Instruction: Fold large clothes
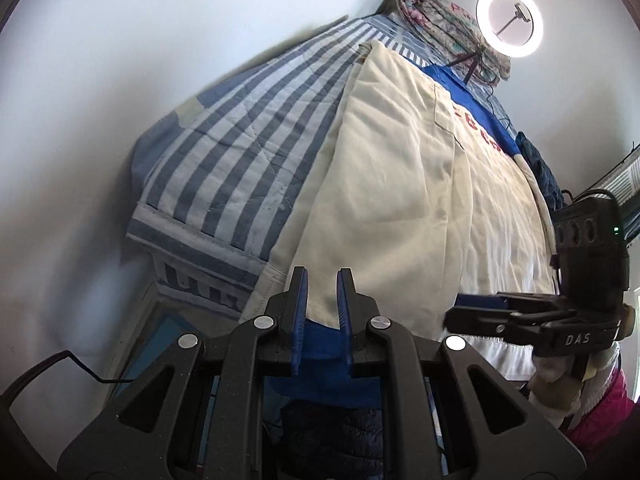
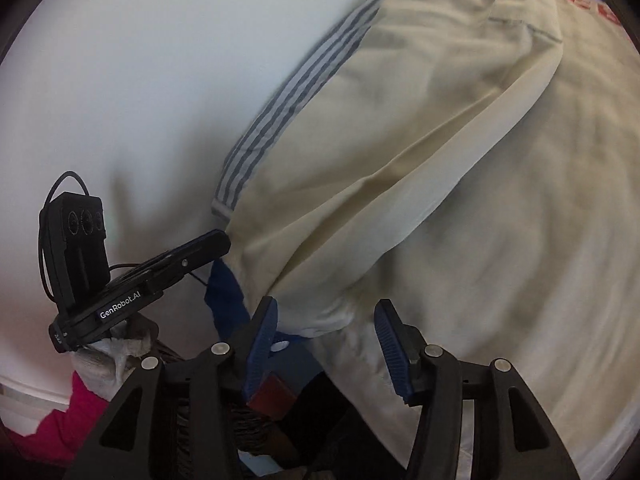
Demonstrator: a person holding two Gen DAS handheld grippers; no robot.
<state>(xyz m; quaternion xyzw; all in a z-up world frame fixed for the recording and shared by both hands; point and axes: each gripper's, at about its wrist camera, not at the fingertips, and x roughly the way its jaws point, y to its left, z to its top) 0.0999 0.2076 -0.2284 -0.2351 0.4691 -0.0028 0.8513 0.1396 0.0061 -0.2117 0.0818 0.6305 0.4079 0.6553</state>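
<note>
A large cream garment (image 1: 400, 184) with a blue panel and red letters (image 1: 476, 124) lies spread over a striped bed. My left gripper (image 1: 323, 300) sits at its near hem, jaws a narrow gap apart, with cream cloth showing flat between the pads, not pinched. In the right wrist view the left gripper (image 2: 216, 242) has its tip at the cream garment's (image 2: 400, 160) near-left corner, above a hanging blue flap (image 2: 224, 292). My right gripper (image 2: 328, 340) is open over the whitish hem, nothing between its fingers. From the left wrist view the right gripper (image 1: 464, 312) reaches in from the right.
The blue-and-white striped quilt (image 1: 248, 136) covers the bed against a white wall. A folded floral blanket (image 1: 436, 16) and a ring light (image 1: 510, 20) stand at the far end. Dark blue clothing (image 1: 538, 168) lies at the right. A gloved hand and pink sleeve (image 1: 596, 412) hold the right gripper.
</note>
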